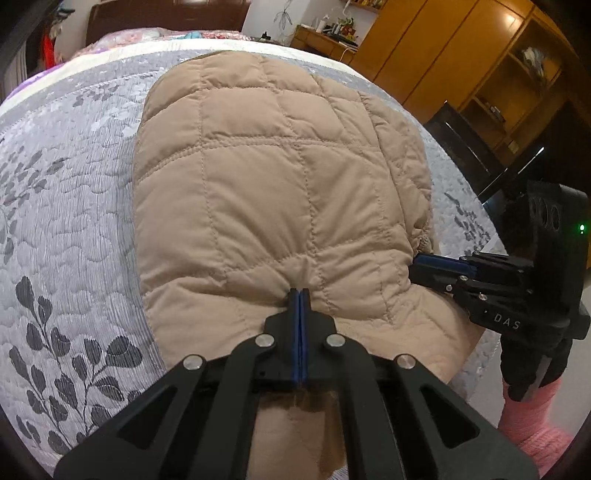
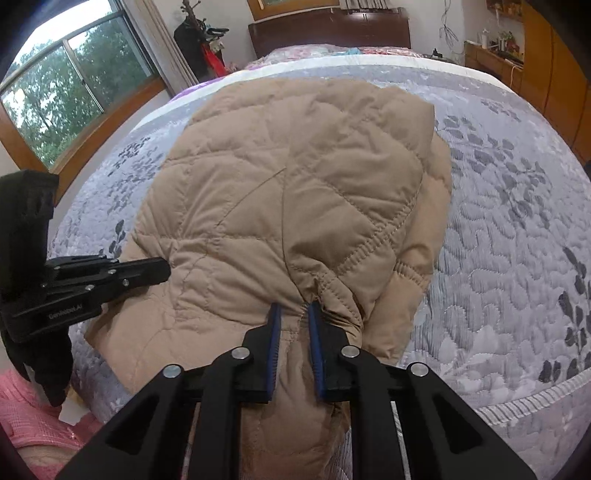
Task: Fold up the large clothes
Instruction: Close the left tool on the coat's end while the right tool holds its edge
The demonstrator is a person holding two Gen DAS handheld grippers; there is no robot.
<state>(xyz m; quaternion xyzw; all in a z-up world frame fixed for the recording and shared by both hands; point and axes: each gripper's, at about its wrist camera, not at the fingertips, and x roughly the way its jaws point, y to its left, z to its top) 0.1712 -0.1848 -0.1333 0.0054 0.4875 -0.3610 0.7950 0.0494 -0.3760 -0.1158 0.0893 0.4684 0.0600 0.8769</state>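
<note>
Our left gripper [image 1: 299, 295] has its blue-lined jaws pressed flat together, and a small pinch of tan fabric puckers right at their tips, so we are clamped on the near edge of the quilted jacket [image 1: 266, 177]. Our right gripper [image 2: 294, 314] has its jaws drawn in around a thicker bunch of the same jacket [image 2: 295, 192]; the cloth fills the gap between the blue pads [image 2: 274, 343] and gathers into wrinkles at the tips, so we grasp it there too. In the left wrist view the right gripper [image 1: 424, 266] comes in from the right side, its tip touching the jacket's edge beside an elastic cuff; in the right wrist view the left gripper [image 2: 162, 268] comes in from the left and meets the jacket's left edge. Each tool is held by a black-gloved hand [image 1: 532, 365] with a pink sleeve [image 1: 532, 424] below it. The jacket lies folded on the bed, a sleeve laid across its top, its near hem hanging over the front edge. Under it spreads a grey bedspread [image 1: 74, 221] with a dark leaf pattern. Beyond stand a dark headboard [image 2: 328, 33], a window [image 2: 70, 85] at the left and wooden cabinets [image 1: 461, 62] at the right.
</note>
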